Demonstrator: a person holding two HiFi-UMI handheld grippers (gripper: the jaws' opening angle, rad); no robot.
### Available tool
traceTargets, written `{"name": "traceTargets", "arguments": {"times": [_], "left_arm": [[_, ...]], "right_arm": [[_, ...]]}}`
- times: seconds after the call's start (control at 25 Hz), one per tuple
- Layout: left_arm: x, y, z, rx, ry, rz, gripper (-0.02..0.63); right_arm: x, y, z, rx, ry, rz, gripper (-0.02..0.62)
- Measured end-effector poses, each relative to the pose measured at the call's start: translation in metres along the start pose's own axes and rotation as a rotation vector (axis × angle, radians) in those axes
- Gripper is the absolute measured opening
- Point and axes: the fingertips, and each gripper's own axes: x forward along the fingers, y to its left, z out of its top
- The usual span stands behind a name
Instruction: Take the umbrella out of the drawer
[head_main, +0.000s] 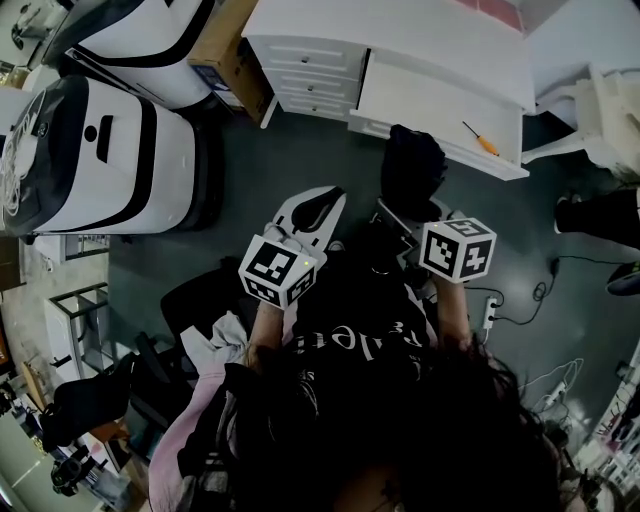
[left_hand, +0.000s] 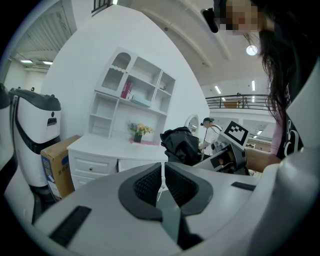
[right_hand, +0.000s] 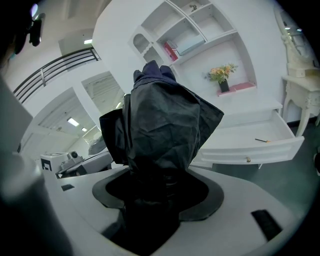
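Gripping the black folded umbrella (right_hand: 160, 125) firmly in the jaws of right gripper (right_hand: 158, 189), standing up ahead of them, already clear of the open white drawer (right_hand: 250, 145) beyond and to their right, probably for carry-away, with left gripper (left_hand: 162, 184) pinched closed, empty, idle.

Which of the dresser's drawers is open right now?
The wide drawer, pulled out with an orange-handled tool lying inside. The stacked small drawers beside it are all shut.

At my twelve o'clock stands a white dresser (head_main: 400, 35) on the dark grey floor (head_main: 300, 160); a cardboard box (head_main: 228, 45) is at eleven.
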Motion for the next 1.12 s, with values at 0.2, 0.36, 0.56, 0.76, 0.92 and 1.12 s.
{"name": "traceTargets", "arguments": {"times": [0.2, 0.36, 0.56, 0.76, 0.92, 1.12], "left_arm": [[-0.021, -0.018, -0.014, -0.013, 0.002, -0.018, 0.029], [-0.025, -0.037, -0.018, -0.012, -0.003, -0.039, 0.029], [-0.02, -0.061, -0.013, 0.015, -0.017, -0.068, 0.029], [-0.011, -0.085, -0.007, 0.03, -0.023, -0.063, 0.029], [-0.005, -0.112, -0.007, 0.034, -0.024, -0.046, 0.029], [0.003, -0.15, -0.012, 0.022, -0.02, -0.025, 0.029]], "right_arm": [[-0.017, 0.017, -0.028, 0.018, -0.009, -0.004, 0.281], [-0.033, 0.021, -0.044, 0.009, -0.001, -0.01, 0.281], [-0.049, 0.018, -0.054, -0.004, 0.004, -0.011, 0.281], [-0.071, 0.007, -0.059, -0.012, 0.008, -0.006, 0.281], [-0.095, -0.002, -0.067, -0.024, 0.016, 0.011, 0.281], [-0.125, -0.018, -0.077, -0.024, 0.022, 0.035, 0.281]]}}
